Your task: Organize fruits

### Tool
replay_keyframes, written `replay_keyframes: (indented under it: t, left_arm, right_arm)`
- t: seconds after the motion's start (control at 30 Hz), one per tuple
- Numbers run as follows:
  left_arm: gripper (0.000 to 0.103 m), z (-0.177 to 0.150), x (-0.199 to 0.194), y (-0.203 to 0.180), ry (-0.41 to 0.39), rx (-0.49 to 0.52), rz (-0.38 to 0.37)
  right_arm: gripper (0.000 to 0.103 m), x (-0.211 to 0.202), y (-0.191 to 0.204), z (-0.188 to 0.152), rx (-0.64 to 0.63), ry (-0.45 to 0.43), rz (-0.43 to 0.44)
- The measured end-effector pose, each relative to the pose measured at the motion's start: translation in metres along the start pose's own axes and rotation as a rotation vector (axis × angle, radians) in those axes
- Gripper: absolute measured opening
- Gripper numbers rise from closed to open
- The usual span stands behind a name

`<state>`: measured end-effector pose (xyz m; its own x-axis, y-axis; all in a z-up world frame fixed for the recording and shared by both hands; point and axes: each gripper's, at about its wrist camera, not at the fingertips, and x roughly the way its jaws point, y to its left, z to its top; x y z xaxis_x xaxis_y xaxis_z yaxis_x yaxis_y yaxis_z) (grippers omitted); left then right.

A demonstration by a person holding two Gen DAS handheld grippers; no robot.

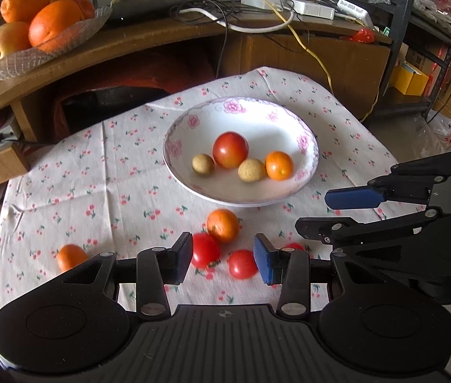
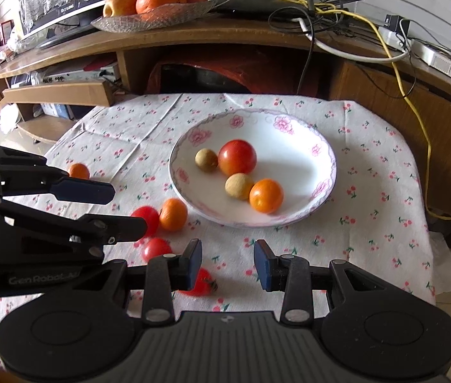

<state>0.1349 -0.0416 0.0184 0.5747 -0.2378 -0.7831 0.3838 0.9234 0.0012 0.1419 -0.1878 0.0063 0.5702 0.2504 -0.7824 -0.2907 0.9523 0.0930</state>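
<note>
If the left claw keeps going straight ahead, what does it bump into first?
Probably the small tomatoes: the left claw is open, with one tomato and another between its fingers. Just beyond sits an orange, then the bowl. Depth is hard to judge.

Left tongs [image 1: 222, 257] and right tongs [image 2: 228, 263] both gape empty, seemingly level, side by side

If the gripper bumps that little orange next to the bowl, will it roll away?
Probably. The orange looks round and sits loose on the flat cloth, so a nudge could send it rolling. It touches a tomato, which might stop it that way. Its skin looks smooth, so the pads may slip.
</note>
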Motion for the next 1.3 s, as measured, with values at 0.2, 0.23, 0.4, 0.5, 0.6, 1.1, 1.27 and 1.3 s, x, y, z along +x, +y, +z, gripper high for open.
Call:
replay_keyframes:
  t: [0.2,0.23,0.4,0.5,0.6,1.1,1.27,1.3]
  left_arm:
    - [0.049,-0.012,-0.001,-0.002,0.025,-0.004,-0.005]
    - [0.049,-0.013,-0.001,-0.002,0.028,-0.004,-0.006]
    - [0.049,-0.020,-0.002,-0.003,0.040,-0.004,-0.019]
    - [0.049,-0.026,-0.001,-0.005,0.054,0.002,-0.023]
    - [0.049,-0.034,-0.001,-0.007,0.069,0.009,-0.031]
    - [0.053,-0.051,0.013,-0.016,0.117,0.039,-0.042]
    - [0.046,-0.055,0.018,-0.016,0.144,0.045,-0.038]
    - [0.043,-0.056,0.017,-0.016,0.142,0.047,-0.035]
  right_arm:
    - [0.036,0.000,0.006,-0.011,-0.003,0.029,0.004]
    - [0.036,0.000,0.006,-0.012,-0.004,0.032,0.005]
    - [0.036,-0.001,0.008,-0.018,0.005,0.049,0.014]
    - [0.036,-0.001,0.010,-0.024,0.013,0.066,0.014]
    - [0.036,0.001,0.012,-0.032,0.016,0.089,0.017]
    - [0.037,0.003,0.009,-0.044,0.026,0.158,0.001]
    - [0.041,0.003,0.006,-0.036,0.037,0.133,0.004]
    - [0.041,0.003,0.006,-0.034,0.037,0.127,0.006]
